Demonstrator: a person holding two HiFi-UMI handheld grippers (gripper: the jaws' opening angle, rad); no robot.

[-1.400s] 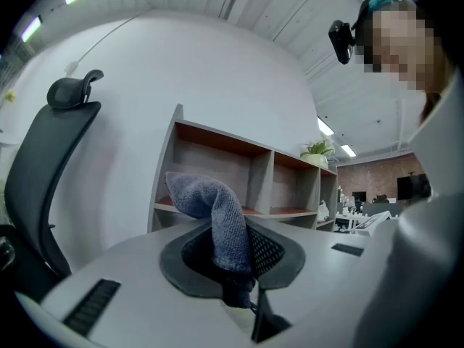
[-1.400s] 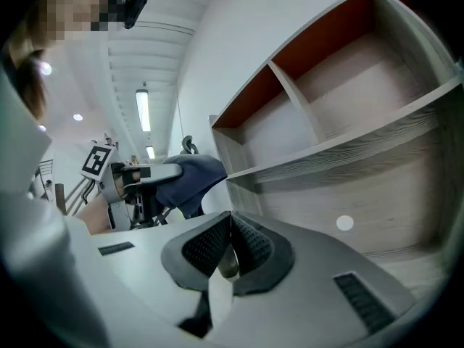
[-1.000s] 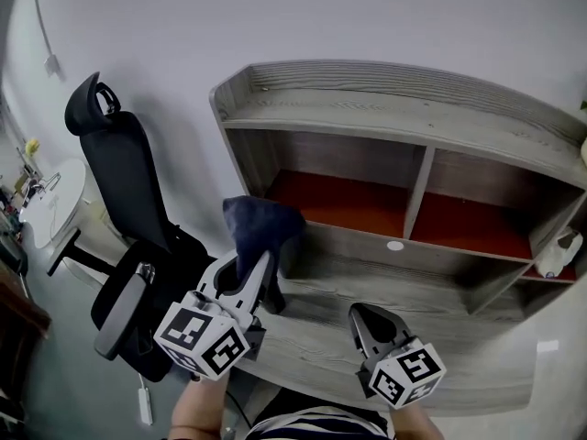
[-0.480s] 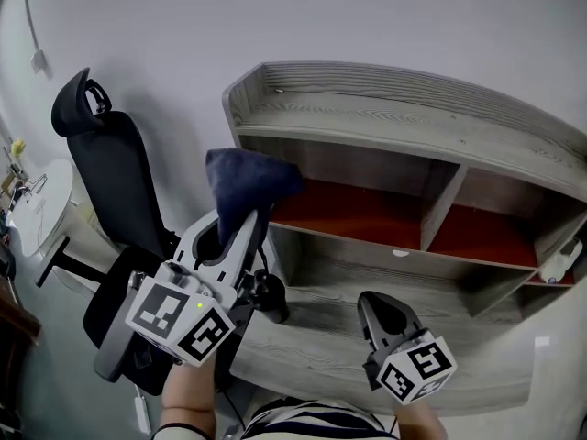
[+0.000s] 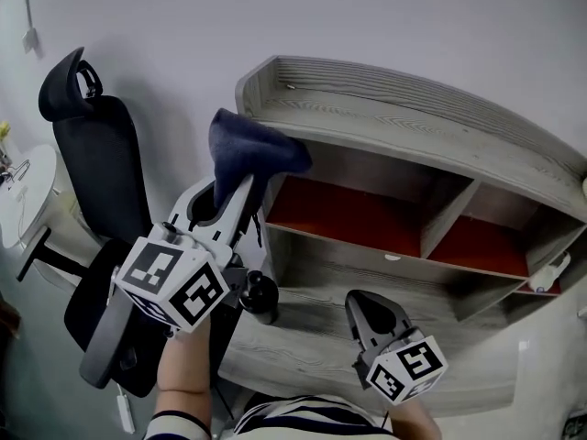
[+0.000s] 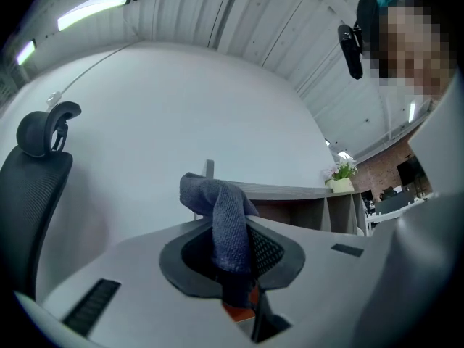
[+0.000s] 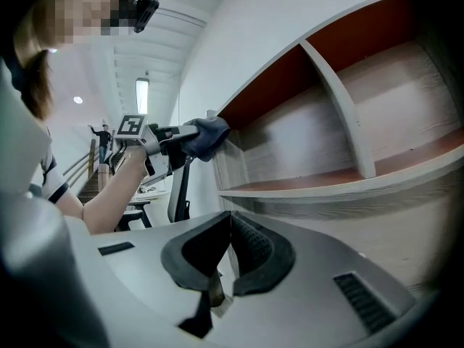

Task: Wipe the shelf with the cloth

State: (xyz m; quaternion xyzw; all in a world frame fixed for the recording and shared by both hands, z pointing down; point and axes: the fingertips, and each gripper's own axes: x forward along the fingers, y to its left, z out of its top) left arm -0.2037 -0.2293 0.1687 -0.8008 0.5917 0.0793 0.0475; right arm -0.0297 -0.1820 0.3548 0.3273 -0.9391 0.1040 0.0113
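Cloth: where is it right now?

Up in the air at the left end of the shelf, just beside its top corner. The left gripper has it: the fingers are clamped on the lower part, and the rest bunches out above them in a dark blue wad.

Is it touching the wood?

I can't tell. In the right gripper view it sits right at the left side panel, but no contact is plain.

And the other hand?

The right gripper hangs low over the bottom board, well apart from the cloth. Its fingers are pressed together with nothing between them.

So which step is this?

I'd say the approach: cloth grasped and brought up to the shelf, wiping not yet begun.

What does the next move need?

Probably tipping the wad down onto the top board so that fabric, not fingers, meets the wood, then sweeping it rightward along the board. The grip looks narrow, so light pressure would help keep the cloth from pulling out.
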